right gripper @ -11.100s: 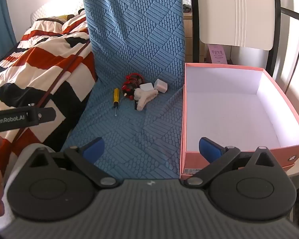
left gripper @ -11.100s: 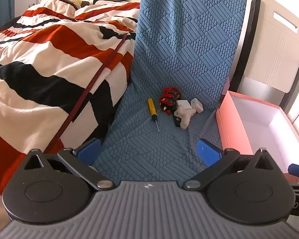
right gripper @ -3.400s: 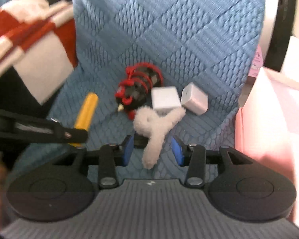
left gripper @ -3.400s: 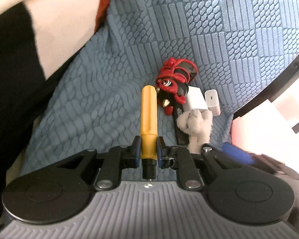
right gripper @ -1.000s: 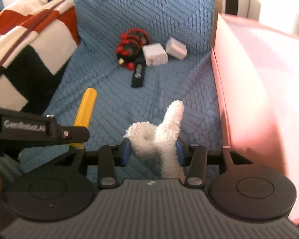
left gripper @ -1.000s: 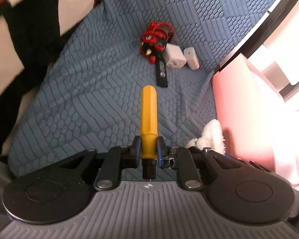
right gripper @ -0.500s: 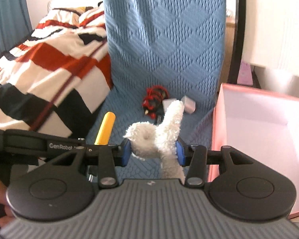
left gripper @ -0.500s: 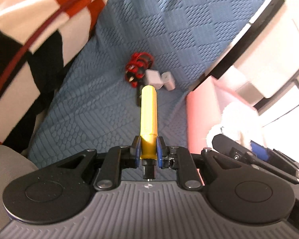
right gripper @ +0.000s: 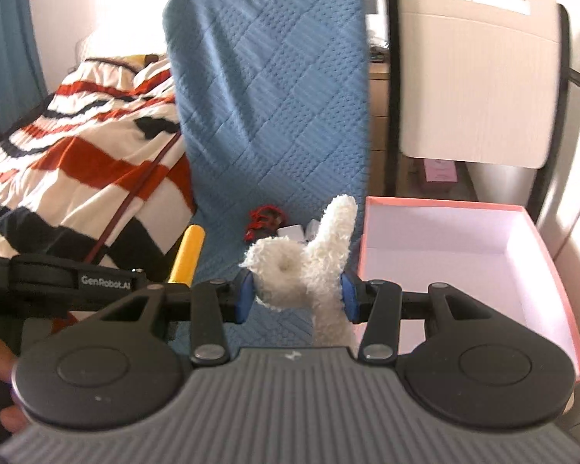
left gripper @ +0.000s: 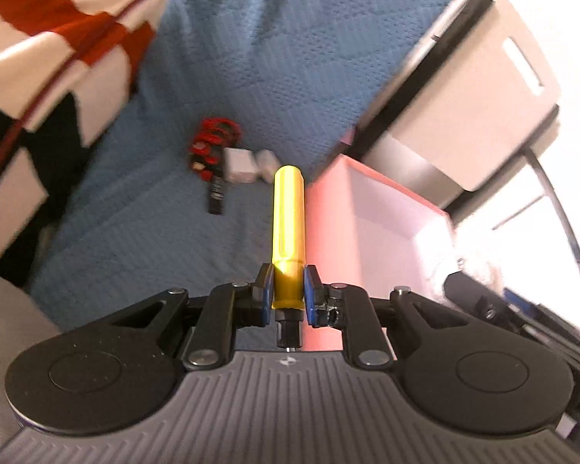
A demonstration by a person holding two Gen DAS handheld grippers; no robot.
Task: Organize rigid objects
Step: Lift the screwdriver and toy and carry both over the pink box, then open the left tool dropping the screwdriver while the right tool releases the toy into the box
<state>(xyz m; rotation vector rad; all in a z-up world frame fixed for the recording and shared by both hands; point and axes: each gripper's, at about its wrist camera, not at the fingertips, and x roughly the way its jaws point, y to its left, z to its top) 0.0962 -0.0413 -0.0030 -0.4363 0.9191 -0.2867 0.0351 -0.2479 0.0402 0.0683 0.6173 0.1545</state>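
my left gripper (left gripper: 288, 290) jaws clamp the screwdriver (left gripper: 289, 224), handle pointing forward; right gripper (right gripper: 295, 295) jaws clamp the plush toy (right gripper: 309, 263). box (right gripper: 464, 205) lies right of both, right gripper nearer.

My box (right gripper: 460, 208) sits right of the chair seat (right gripper: 220, 208); the adapters (left gripper: 240, 170) lie at the seat's back edge, the bed (right gripper: 77, 162) left.

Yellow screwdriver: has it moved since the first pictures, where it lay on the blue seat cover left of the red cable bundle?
Yes. The yellow screwdriver is off the blue seat cover, clamped in the left gripper, raised and carried right toward the pink box, away from the red cable bundle.
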